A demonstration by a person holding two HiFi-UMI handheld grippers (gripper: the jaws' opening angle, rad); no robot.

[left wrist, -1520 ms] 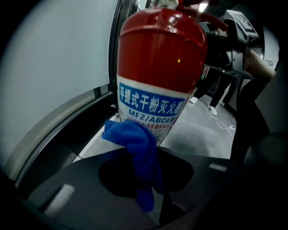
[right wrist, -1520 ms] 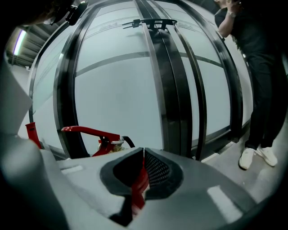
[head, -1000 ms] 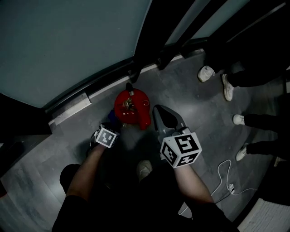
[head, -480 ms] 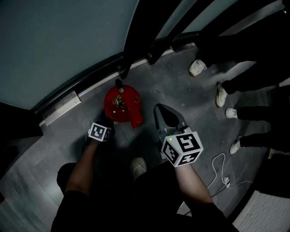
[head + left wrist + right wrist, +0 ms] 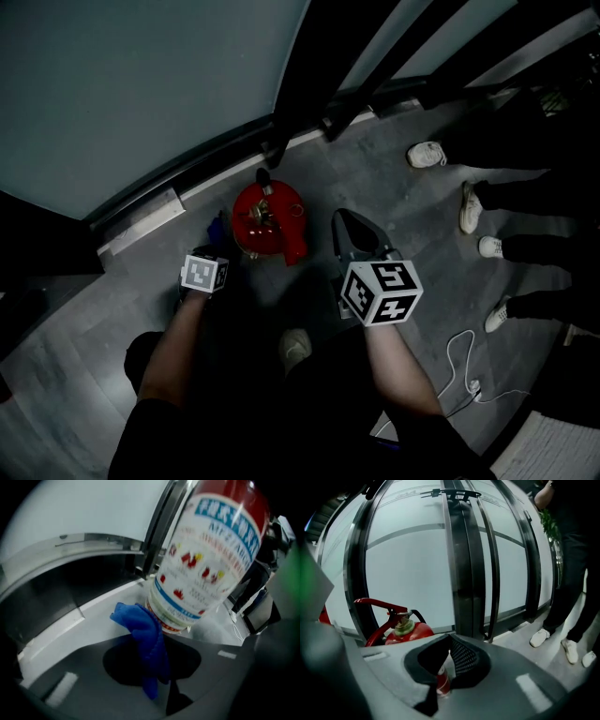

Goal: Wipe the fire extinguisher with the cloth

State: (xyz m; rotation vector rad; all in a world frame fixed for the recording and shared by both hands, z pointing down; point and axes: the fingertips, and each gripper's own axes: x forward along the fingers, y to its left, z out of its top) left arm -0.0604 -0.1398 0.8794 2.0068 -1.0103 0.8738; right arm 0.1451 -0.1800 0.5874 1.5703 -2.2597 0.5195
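Cloth (image 5: 143,634), pinched in the closed left hand-held gripper (image 5: 155,688), has slid to the base of the fire extinguisher (image 5: 267,223) on the floor (image 5: 375,187), so wiping is under way. The right hand-held gripper (image 5: 440,686) hovers closed and empty.

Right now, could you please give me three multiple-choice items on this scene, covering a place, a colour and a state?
1. Where does the cloth meet the extinguisher? A handle B lower end C hose
2. The cloth's colour? A blue B red C white
3. The left gripper is: A open, empty B shut on the hose C shut on the cloth
Answers: B, it lies against the lower rim; A, it is plainly blue; C, the cloth is pinched in it.
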